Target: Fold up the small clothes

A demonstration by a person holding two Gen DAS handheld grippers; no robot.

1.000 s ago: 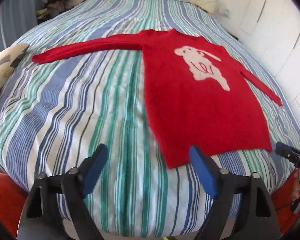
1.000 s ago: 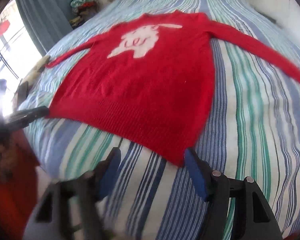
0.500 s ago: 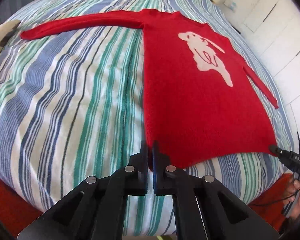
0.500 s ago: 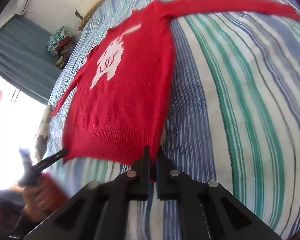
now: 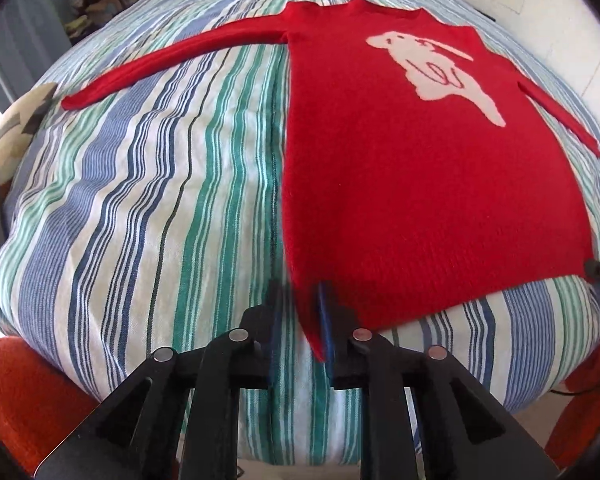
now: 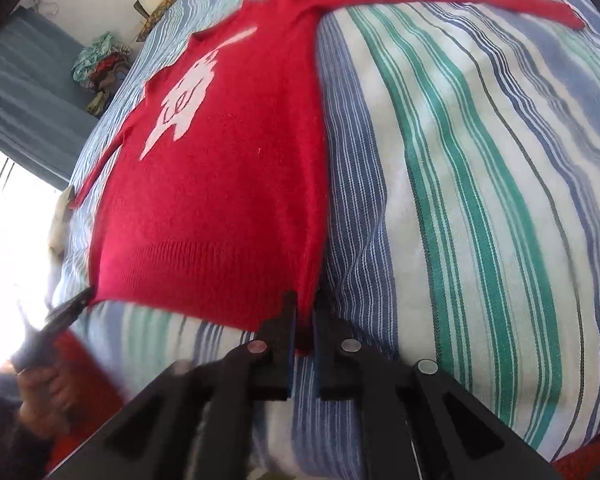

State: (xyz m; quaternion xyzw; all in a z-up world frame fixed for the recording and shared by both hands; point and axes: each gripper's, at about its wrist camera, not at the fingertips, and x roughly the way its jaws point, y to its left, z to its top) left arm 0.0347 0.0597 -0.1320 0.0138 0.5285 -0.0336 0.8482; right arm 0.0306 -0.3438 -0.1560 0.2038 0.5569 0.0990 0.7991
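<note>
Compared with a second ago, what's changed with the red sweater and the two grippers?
Both grippers came in from open onto the bottom corners of the red knitted sweater. The right gripper is shut on its corner. The left gripper closed too, but its jaws now look slightly parted and blurred around its corner. The sweater stays flat on the striped bedspread, sleeves out.

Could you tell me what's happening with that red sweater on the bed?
A person holds a tool in each hand. The red sweater lies flat, sleeves spread, on the striped bedcover. The left tool and right tool each pinch a bottom hem corner. No fold is made yet.
</note>
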